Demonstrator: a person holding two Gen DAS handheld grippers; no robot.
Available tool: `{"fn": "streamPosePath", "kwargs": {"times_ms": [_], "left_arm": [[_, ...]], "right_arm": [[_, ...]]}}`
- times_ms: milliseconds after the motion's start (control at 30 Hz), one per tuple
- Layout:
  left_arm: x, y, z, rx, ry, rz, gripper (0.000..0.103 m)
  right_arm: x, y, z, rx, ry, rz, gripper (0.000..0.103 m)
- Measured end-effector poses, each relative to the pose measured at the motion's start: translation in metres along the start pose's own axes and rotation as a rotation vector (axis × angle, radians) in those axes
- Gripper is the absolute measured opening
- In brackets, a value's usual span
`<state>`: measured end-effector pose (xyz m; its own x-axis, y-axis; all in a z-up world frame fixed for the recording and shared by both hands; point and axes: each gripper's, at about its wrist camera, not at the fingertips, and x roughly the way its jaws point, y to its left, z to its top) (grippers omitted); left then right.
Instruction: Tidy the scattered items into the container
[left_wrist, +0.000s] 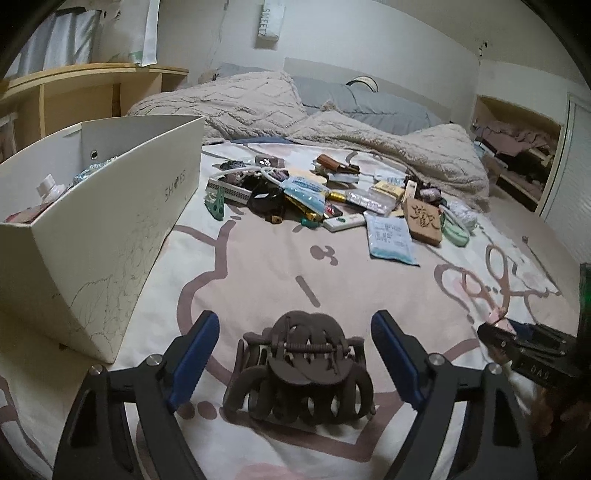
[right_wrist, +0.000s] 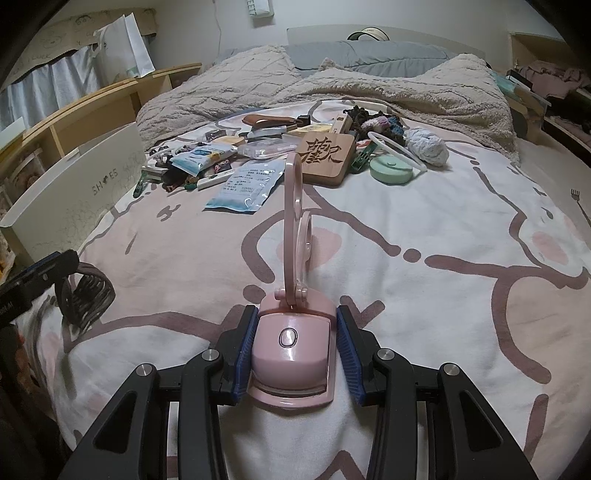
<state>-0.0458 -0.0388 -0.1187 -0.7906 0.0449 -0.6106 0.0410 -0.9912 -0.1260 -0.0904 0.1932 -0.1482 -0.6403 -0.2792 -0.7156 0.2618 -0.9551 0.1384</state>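
In the left wrist view, the left gripper (left_wrist: 295, 354) tilts down toward the bedsheet (left_wrist: 258, 266), its blue-padded jaws spread wide on either side of a brown hair claw clip (left_wrist: 299, 373). The clip rests on the sheet between the pads, with clear gaps on both sides, so nothing is pinched. The white shoe box (left_wrist: 110, 221) stands to the left, just ahead of the gripper, already holding a few things. A pile of scattered items (left_wrist: 332, 199) lies further up the bed, in front of a beige blanket (left_wrist: 369, 136). The right gripper shows at the right edge of this view.

In the right wrist view, the right gripper (right_wrist: 295, 354) also angles downward, its pads pressed against the sides of a pink folding device (right_wrist: 291, 350), whose hinged ring arms stand upright ahead. The clip (right_wrist: 88, 295) lies at the far left beside the left gripper's fingertip (right_wrist: 55, 262), and the box (right_wrist: 74, 192) sits beyond it.
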Motion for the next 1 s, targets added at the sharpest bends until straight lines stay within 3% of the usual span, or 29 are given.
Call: {"fn": "streamPosePath", "kwargs": {"times_ms": [133, 267, 333, 433, 1000], "left_arm": [[0.0003, -0.0032, 0.0002, 0.03, -0.01, 0.01, 0.054], [0.0027, -0.0026, -0.0012, 0.025, 0.004, -0.005, 0.051], [0.0018, -0.0048, -0.0015, 0.036, 0.002, -0.017, 0.041], [0.0011, -0.0102, -0.0023, 0.067, -0.002, -0.006, 0.041], [-0.0028, -0.0023, -0.0035, 0.006, -0.009, -0.02, 0.041]], "right_arm": [[0.0, -0.0003, 0.0001, 0.002, -0.002, 0.0, 0.042], [0.001, -0.0009, -0.0005, 0.003, -0.004, 0.001, 0.042], [0.0011, -0.0011, -0.0007, 0.005, -0.005, 0.003, 0.042], [0.002, -0.0016, -0.0016, 0.006, -0.008, 0.005, 0.042], [0.0029, -0.0015, -0.0022, 0.004, -0.013, 0.006, 0.042]]}}
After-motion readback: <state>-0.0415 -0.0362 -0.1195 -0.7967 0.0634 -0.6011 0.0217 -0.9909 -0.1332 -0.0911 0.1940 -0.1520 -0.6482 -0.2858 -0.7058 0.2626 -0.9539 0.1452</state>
